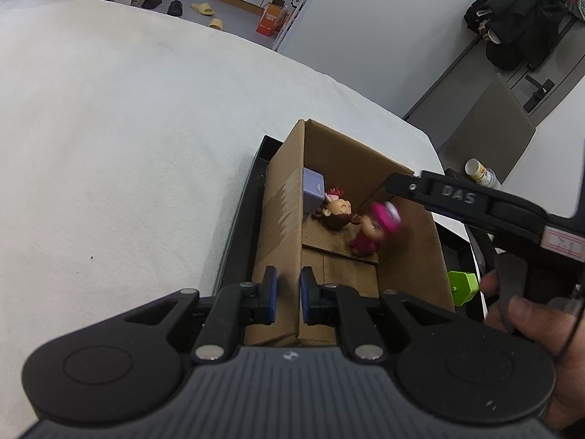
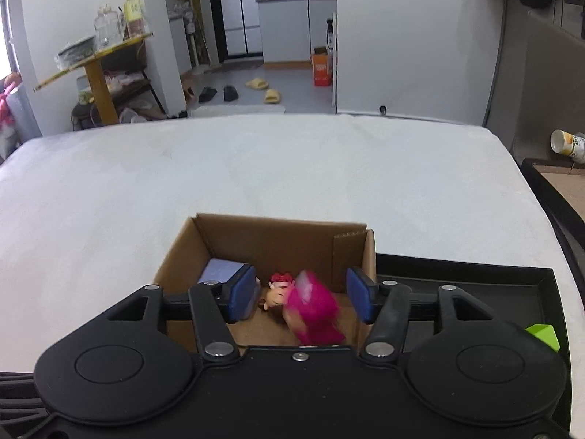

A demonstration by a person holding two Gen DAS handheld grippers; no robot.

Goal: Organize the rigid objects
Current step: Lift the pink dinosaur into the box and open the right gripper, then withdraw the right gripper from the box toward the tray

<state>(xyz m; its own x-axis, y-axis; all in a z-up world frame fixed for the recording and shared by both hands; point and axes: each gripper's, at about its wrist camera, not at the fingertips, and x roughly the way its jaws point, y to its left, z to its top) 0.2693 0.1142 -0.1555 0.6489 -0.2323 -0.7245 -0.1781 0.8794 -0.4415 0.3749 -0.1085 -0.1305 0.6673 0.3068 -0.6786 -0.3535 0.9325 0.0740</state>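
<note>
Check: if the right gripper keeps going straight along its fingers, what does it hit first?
Likely the pink doll, blurred, lying inside the cardboard box between the open pads of the right gripper. Depth is unclear; otherwise, the box floor.

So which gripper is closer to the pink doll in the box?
The right gripper. Its open fingers hang just above the pink doll inside the cardboard box. The left gripper is shut on the box's near wall, farther away.

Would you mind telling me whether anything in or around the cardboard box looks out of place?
The pink doll is motion-blurred in the cardboard box, seemingly mid-tumble beside the brown-haired doll lying on its side. A green block sits outside the box on the black tray.
</note>
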